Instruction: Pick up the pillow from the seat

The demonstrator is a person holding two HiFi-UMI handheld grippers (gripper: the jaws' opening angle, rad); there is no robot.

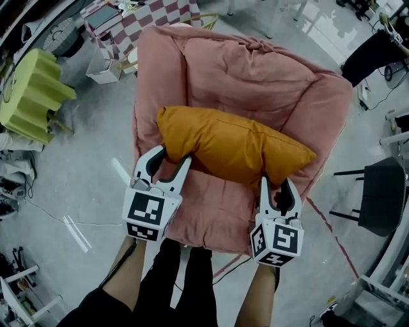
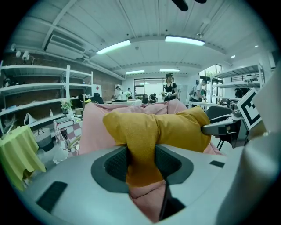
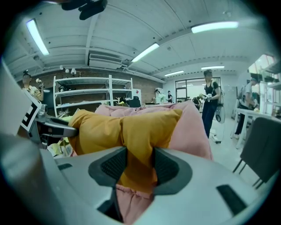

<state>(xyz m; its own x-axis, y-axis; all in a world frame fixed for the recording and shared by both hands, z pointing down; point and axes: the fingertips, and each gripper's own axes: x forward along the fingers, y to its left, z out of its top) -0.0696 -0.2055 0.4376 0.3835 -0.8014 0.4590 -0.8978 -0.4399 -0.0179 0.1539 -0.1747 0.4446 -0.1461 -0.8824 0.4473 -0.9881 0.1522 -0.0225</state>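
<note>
Our left tool (image 1: 171, 159) pinches the pillow (image 1: 233, 144) at its left end, our right tool (image 1: 276, 186) at its right end, jaws half closed on fabric. It lies crosswise over the chair (image 1: 217, 220) seat's front edge; we should lift evenly.

A lime-green cloth (image 1: 32, 89), a checkered cloth (image 1: 150, 16) and a dark chair (image 1: 382, 191) stand around.

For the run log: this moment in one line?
left gripper: shut on pillow | right gripper: shut on pillow | pillow: over seat
</note>
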